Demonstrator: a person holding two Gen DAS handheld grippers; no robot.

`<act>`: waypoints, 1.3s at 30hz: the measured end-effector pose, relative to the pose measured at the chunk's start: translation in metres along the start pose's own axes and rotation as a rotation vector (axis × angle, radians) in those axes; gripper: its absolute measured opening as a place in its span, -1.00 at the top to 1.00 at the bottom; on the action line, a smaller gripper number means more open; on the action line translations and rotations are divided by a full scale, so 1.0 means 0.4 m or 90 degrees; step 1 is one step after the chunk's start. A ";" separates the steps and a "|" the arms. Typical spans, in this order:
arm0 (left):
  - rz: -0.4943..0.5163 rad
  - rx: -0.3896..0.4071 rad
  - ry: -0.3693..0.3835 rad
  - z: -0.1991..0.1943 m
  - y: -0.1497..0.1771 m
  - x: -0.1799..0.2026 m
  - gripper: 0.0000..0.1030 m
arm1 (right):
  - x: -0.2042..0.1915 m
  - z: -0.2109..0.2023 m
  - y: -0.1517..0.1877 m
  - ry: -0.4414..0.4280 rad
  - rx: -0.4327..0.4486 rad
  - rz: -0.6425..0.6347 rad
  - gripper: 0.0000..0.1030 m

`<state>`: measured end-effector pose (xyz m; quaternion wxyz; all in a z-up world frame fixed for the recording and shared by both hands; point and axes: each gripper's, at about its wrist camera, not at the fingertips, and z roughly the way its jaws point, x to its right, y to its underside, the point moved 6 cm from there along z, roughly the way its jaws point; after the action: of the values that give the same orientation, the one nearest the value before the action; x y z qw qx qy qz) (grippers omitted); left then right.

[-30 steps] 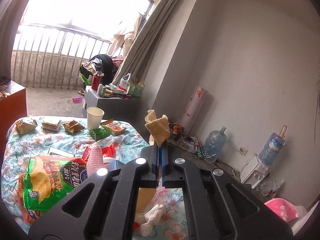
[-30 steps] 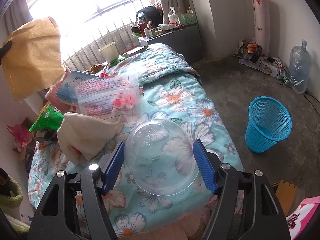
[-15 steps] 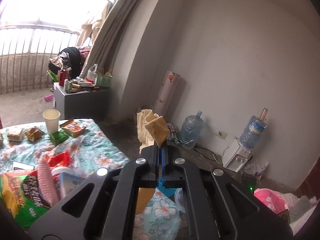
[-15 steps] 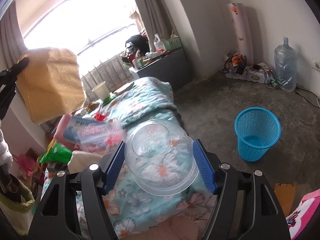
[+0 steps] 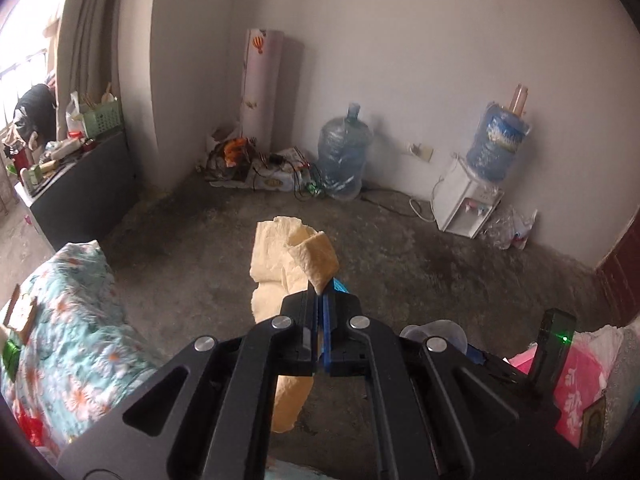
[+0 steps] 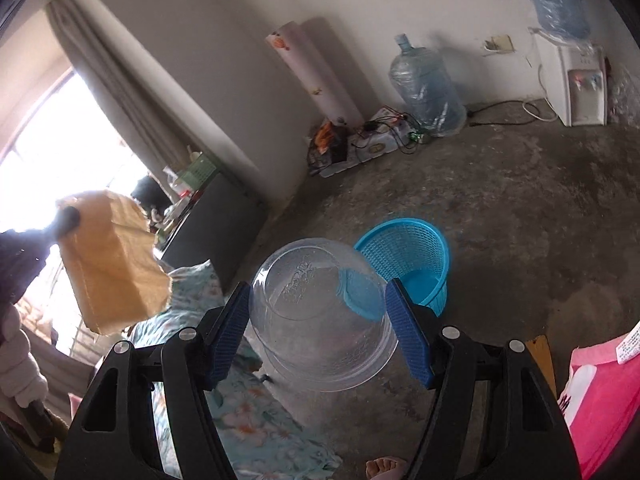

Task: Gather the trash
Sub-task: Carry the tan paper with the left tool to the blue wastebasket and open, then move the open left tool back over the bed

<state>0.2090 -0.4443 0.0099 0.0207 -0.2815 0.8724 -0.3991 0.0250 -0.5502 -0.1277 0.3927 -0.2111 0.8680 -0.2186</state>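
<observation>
My left gripper [image 5: 321, 298] is shut on a crumpled yellow paper wrapper [image 5: 288, 268] and holds it in the air over the concrete floor. The same wrapper [image 6: 110, 264] shows at the left of the right wrist view. My right gripper [image 6: 324, 312] is shut on a clear plastic bowl lid [image 6: 320, 312], held between the blue pads [image 6: 408, 340]. A blue mesh trash basket [image 6: 412, 256] stands on the floor just beyond the lid. In the left wrist view a sliver of the basket [image 5: 340, 285] peeks out behind the fingers.
The bed with a floral quilt [image 5: 68, 320] is at the left, snack packets at its edge. A dark cabinet [image 5: 80, 184], a rolled mat [image 5: 260, 88], a water jug [image 5: 342, 160] and a water dispenser [image 5: 468, 204] line the walls. A pink bag [image 6: 604, 392] lies at right.
Both grippers have swung right, away from the bed and toward the open floor. The blue basket has come close in front of the right gripper. Both grips are unchanged.
</observation>
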 end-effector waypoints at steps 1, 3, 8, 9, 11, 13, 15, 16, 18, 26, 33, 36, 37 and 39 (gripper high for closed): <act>-0.001 -0.019 0.005 0.056 -0.006 0.013 1.00 | 0.026 0.026 -0.003 0.001 -0.008 0.019 -0.30; -0.004 -0.059 0.017 0.181 -0.013 0.038 1.00 | 0.073 0.092 -0.012 0.002 -0.032 0.057 -0.30; -0.003 -0.125 0.034 0.423 0.000 0.064 1.00 | 0.147 0.256 -0.014 0.006 -0.093 0.111 -0.30; 0.005 -0.136 0.032 0.469 0.003 0.061 1.00 | 0.158 0.287 -0.013 0.007 -0.103 0.119 -0.30; 0.008 -0.150 0.022 0.540 0.013 0.056 1.00 | 0.176 0.352 -0.015 0.011 -0.120 0.134 -0.30; -0.006 -0.164 0.017 0.604 0.015 0.040 1.00 | 0.195 0.424 -0.027 0.018 -0.133 0.148 -0.30; -0.012 -0.164 -0.009 0.665 0.011 0.017 0.94 | 0.202 0.495 -0.030 0.020 -0.153 0.152 -0.31; -0.016 -0.162 -0.023 0.688 0.013 0.008 0.82 | 0.208 0.538 -0.033 0.029 -0.166 0.151 -0.32; -0.026 -0.170 -0.051 0.724 0.016 -0.022 -0.15 | 0.219 0.611 -0.031 0.044 -0.191 0.149 -0.35; -0.042 -0.142 -0.053 0.662 0.006 -0.075 -0.15 | 0.246 0.699 0.009 0.090 -0.225 0.166 -0.49; -0.007 -0.062 -0.015 0.450 -0.062 -0.043 -0.15 | 0.239 0.599 -0.002 0.091 -0.179 0.150 -0.49; 0.012 -0.023 0.009 0.320 -0.086 -0.023 -0.16 | 0.199 0.515 -0.006 0.086 -0.147 0.116 -0.49; 0.018 -0.011 0.020 0.269 -0.088 -0.017 -0.16 | 0.184 0.491 -0.005 0.086 -0.140 0.102 -0.49; 0.029 0.005 0.041 0.178 -0.088 -0.007 -0.15 | 0.138 0.432 0.001 0.082 -0.122 0.067 -0.49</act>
<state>0.2466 -0.5101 -0.0143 0.0027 -0.2487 0.8771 -0.4109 0.1254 -0.6164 -0.2634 0.3251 -0.1874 0.9182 -0.1268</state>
